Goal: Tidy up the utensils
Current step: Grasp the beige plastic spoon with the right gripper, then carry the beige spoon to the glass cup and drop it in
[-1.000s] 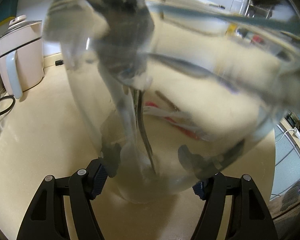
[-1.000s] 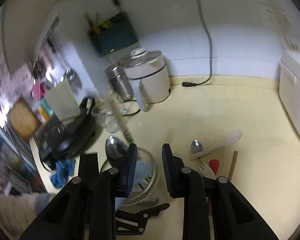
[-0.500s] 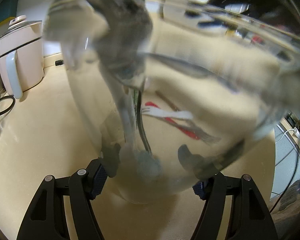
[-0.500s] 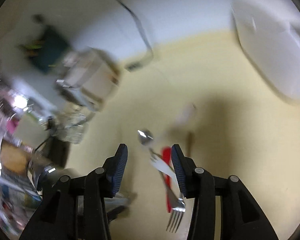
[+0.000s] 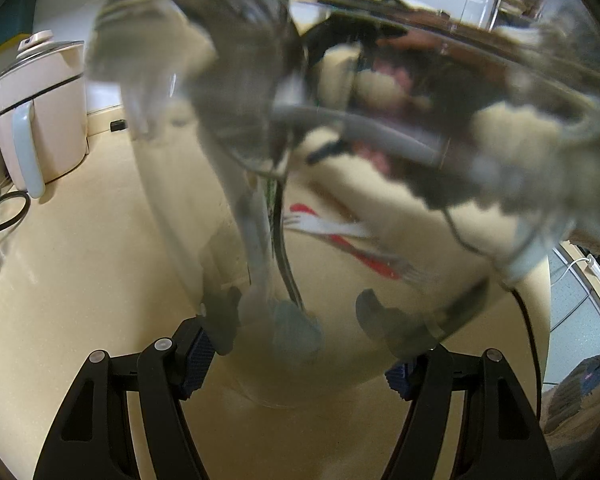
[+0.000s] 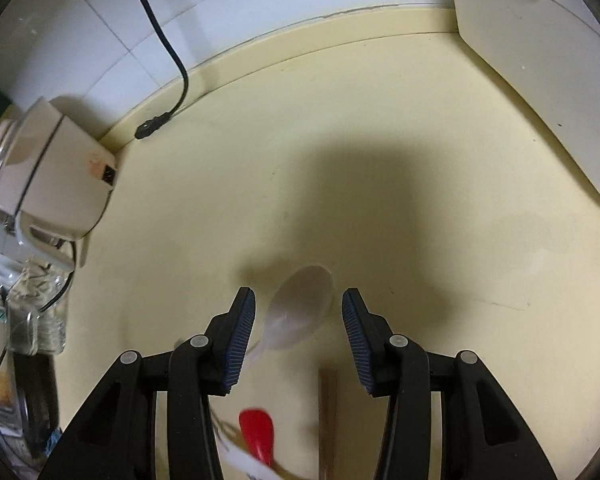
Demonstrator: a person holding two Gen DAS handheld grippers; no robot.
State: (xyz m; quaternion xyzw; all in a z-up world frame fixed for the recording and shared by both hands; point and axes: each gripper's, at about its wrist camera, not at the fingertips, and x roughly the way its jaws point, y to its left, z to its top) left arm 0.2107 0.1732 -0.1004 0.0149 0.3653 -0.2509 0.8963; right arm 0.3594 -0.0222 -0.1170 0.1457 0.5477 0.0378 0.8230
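Both left gripper fingers clasp glass jar; right gripper spread over white spoon.

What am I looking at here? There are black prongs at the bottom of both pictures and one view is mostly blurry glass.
There is no robot. A person holds a two-fingered grasping tool in each hand, and a wide-angle camera on each tool looks forward along its fingers. Those fingers are the black prongs.

The left camera's picture shows the left tool clamped around a clear glass jar, so close that it fills the view. Inside stand utensils already sorted, their handles blurred by the glass.

The right camera's picture looks down at the cream counter. The right tool is open, poised above a pale plastic spoon lying between its fingers. Nearer the camera lie a red utensil and a brown stick, perhaps a chopstick. At the left stand a white kettle and a loose black power cord.
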